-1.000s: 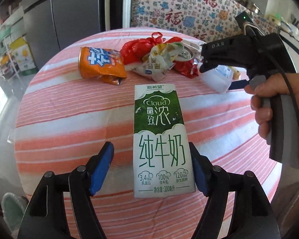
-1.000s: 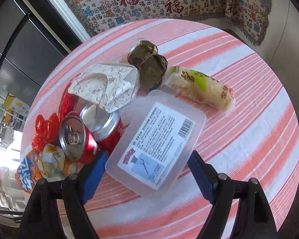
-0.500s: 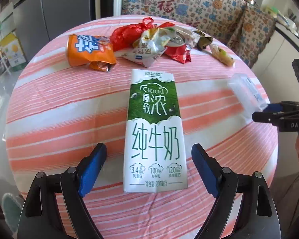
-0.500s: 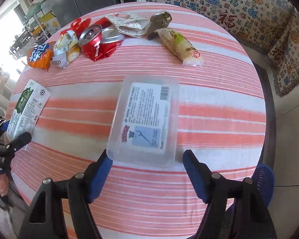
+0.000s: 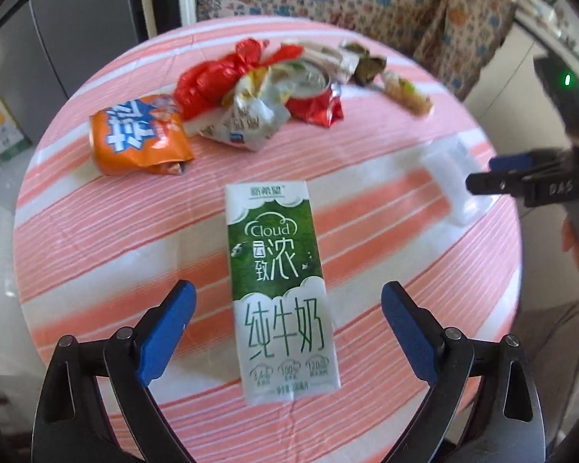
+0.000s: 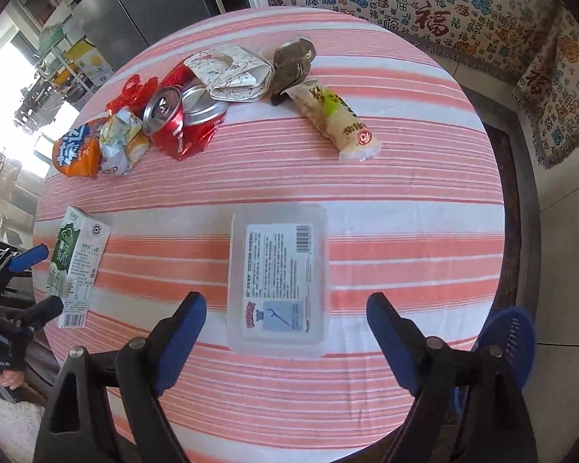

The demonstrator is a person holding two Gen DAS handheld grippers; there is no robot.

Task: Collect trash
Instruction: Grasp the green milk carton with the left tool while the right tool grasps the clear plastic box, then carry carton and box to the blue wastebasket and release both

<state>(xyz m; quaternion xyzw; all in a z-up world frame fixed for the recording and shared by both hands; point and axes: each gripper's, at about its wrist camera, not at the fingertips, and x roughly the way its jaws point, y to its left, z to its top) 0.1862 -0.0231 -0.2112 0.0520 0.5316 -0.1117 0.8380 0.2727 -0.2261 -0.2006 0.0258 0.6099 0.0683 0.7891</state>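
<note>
The left claw is spread wide, its blue pads flanking the milk carton lying flat on the striped tabletop without touching it. The right claw is likewise spread around a clear plastic box. Crumpled wrappers and a crushed red can are heaped at the far side.
</note>
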